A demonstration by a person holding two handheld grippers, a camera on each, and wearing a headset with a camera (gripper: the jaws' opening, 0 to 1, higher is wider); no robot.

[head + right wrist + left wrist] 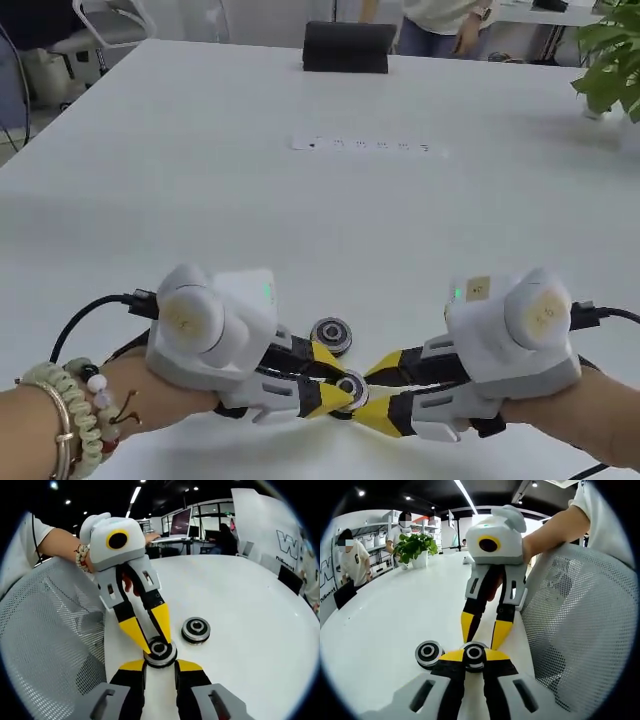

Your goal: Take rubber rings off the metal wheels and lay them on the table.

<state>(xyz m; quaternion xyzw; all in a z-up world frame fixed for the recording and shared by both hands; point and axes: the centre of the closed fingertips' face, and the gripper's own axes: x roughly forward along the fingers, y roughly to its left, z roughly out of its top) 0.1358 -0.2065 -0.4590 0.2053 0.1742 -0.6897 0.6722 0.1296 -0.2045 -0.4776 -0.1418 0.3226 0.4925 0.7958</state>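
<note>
The left gripper [473, 658] has its yellow-tipped jaws clenched on a small silver metal wheel [473, 652]. The right gripper [160, 666] meets that wheel from the opposite side and looks closed against it too, so four tips crowd one rim. The wheel sits low on the white table [300, 220], and its black rubber ring [172, 656] is seated around it, not yet off. Just beside this wheel, on the side away from the person, lies a second ringed wheel [331, 335], clear of all jaws. Far beyond the wheel a flat black box [346, 48] rests at the table's far edge. The step in hand appears to be the peel. One gripper should pin the metal body firmly while the other nips only the rubber lip and rolls it outward over the flange. If both squeeze metal, the ring will likely stay put. A hard tug could make the wheel slip free and roll, so the pull should be slow and level.
</note>
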